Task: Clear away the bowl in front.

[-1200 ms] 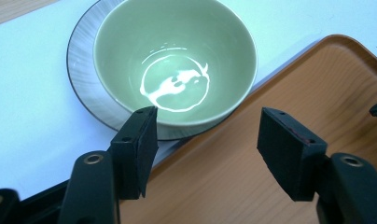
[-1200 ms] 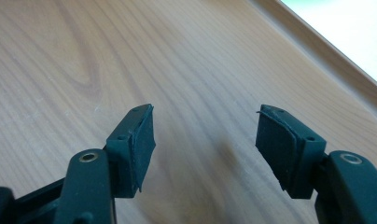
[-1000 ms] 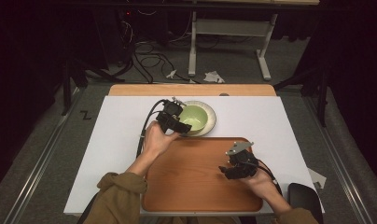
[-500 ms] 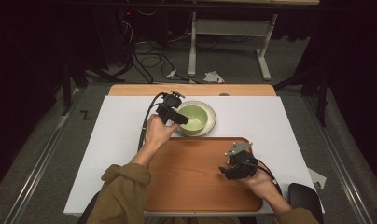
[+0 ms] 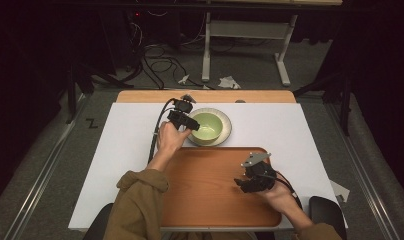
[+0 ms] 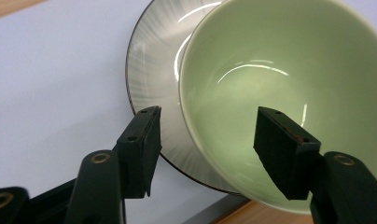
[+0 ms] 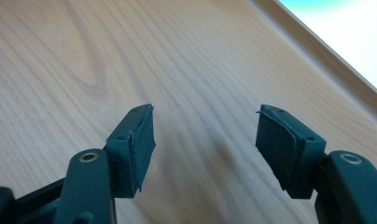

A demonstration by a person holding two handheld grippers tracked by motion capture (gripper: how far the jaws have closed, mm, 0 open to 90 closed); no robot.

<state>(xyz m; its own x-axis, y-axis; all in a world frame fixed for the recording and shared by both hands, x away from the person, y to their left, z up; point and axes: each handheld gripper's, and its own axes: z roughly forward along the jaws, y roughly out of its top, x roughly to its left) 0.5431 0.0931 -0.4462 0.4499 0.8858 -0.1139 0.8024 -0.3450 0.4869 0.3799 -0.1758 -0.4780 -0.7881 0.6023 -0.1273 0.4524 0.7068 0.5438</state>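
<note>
On the desk (image 5: 115,165), covered white, a wooden tray (image 5: 205,190) lies at the near edge, and just beyond its far rim a ribbed grey saucer (image 6: 151,70) carries a pale green bowl (image 6: 275,74). Glazed ceramic like this is likely stiff, slick and chip-prone, with some weight, so the bowl's wall near the rim looks the best hold, one jaw inside and one outside. The left claw (image 6: 207,140) is spread wide and straddles that near wall without gripping. The right claw (image 7: 205,144) hangs released over the tray, empty.
</note>
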